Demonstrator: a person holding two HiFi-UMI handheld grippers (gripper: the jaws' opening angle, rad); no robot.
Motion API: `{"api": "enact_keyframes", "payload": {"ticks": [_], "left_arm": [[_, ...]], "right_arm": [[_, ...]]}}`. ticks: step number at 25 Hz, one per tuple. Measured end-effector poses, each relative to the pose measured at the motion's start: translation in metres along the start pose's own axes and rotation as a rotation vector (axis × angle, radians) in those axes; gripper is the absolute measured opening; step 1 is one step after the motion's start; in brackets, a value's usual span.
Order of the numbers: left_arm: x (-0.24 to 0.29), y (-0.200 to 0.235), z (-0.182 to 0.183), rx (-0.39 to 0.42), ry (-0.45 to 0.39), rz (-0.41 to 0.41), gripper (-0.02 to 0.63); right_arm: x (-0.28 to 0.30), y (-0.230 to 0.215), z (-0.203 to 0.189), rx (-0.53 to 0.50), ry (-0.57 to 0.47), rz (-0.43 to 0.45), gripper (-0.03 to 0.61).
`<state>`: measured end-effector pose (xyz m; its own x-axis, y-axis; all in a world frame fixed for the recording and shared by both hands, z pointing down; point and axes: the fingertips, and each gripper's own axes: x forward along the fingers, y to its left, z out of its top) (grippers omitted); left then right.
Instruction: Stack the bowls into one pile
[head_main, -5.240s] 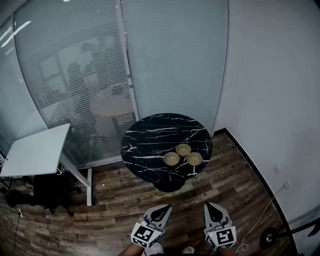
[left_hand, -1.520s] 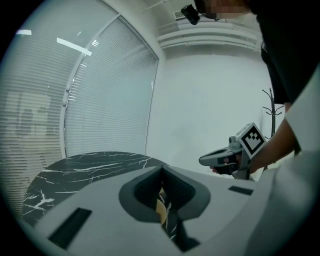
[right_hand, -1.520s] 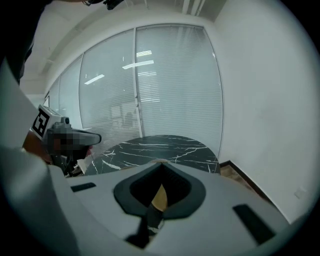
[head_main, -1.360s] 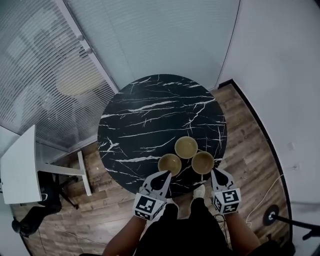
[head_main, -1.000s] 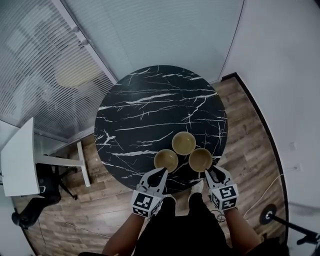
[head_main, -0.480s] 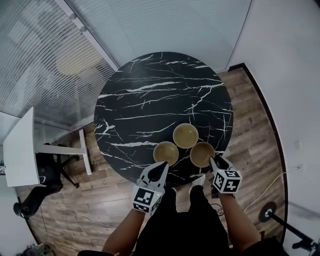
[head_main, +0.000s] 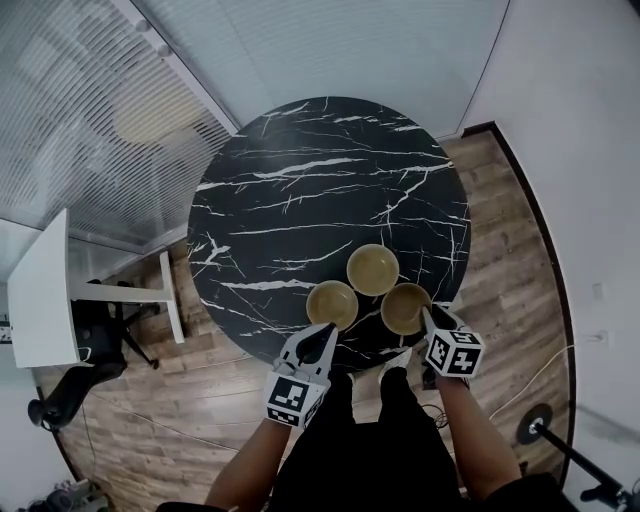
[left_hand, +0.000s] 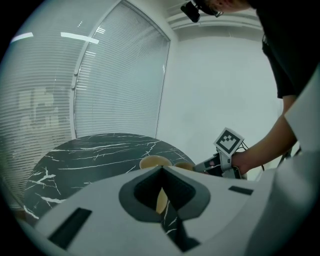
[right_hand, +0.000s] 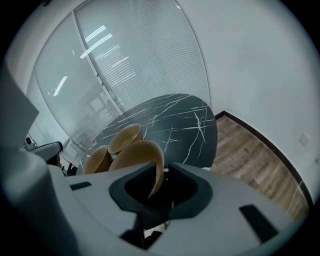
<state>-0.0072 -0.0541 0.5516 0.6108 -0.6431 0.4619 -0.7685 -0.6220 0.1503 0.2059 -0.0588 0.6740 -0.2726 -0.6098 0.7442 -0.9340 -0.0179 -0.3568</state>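
Observation:
Three tan bowls sit close together on the near part of a round black marble table (head_main: 300, 190): a left bowl (head_main: 332, 304), a far bowl (head_main: 373, 269) and a right bowl (head_main: 405, 308). My right gripper (head_main: 427, 316) is at the right bowl's near rim. In the right gripper view that bowl's wall (right_hand: 142, 155) runs between the jaws of the gripper (right_hand: 165, 172). They have just been closing, and a gap still shows beside the rim. My left gripper (head_main: 325, 330) hovers just short of the left bowl, shut and empty, and a sliver of that bowl (left_hand: 161, 200) shows behind its fingers.
The table's near edge is right in front of the person's legs. A white desk (head_main: 40, 290) and a dark chair (head_main: 95, 345) stand at the left. Glass walls with blinds run behind the table. A cable and a stand base (head_main: 535, 425) lie on the wooden floor at the right.
The person has come up to the table. My right gripper has sunk and rolled down to the right bowl's near rim. The left gripper has hardly moved.

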Motion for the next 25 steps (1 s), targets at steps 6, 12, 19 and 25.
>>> {"api": "enact_keyframes", "payload": {"ticks": [6,12,19,25], "left_arm": [[-0.002,0.004,-0.008,-0.009,0.017,0.023,0.014],[-0.005,0.005,-0.013,-0.02,0.026,0.027,0.014],[-0.009,0.003,-0.018,-0.025,0.029,0.032,0.014],[-0.013,0.003,-0.024,-0.038,0.025,0.042,0.014]], "right_arm": [[0.001,0.002,0.0,0.013,0.002,0.0,0.03],[-0.001,0.002,-0.001,0.018,0.001,0.005,0.026],[-0.011,0.005,0.002,0.014,-0.015,0.011,0.025],[-0.022,0.022,0.017,0.0,-0.032,0.047,0.025]]}}
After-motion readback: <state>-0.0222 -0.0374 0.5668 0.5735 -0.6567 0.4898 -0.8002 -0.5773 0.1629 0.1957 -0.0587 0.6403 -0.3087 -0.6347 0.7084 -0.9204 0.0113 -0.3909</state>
